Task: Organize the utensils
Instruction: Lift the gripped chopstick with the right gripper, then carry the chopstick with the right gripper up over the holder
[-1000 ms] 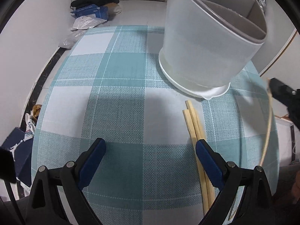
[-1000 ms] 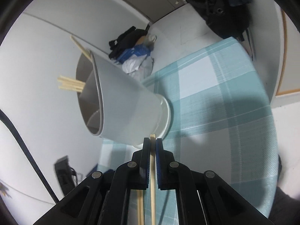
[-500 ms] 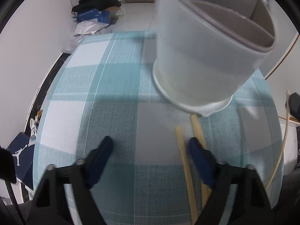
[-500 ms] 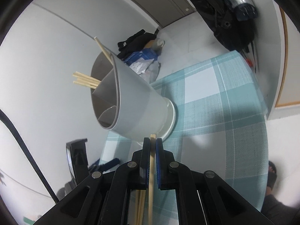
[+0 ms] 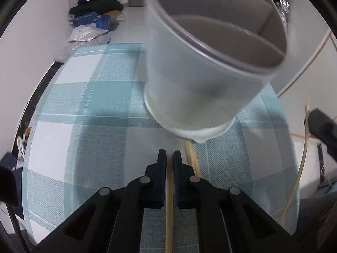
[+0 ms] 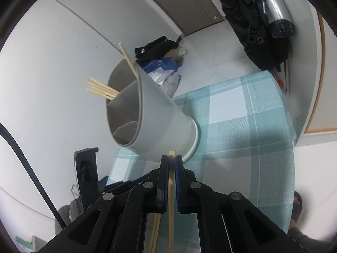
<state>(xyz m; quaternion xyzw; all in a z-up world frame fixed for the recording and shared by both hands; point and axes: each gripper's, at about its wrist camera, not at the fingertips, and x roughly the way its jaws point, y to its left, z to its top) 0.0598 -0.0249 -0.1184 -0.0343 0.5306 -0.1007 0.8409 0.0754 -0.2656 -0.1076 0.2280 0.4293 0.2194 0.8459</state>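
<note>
left gripper [image 5: 169,155]: just closed, angled down | right gripper [image 6: 171,161]: clamped

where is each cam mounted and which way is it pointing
Left wrist: on the left gripper, looking steeply down at the checked tablecloth; its black fingers pinch a chopstick.
Right wrist: on the right gripper, angled down, rolled; fingers pinch another chopstick.
Shared: the white divided holder, tablecloth, floor clutter.
</note>
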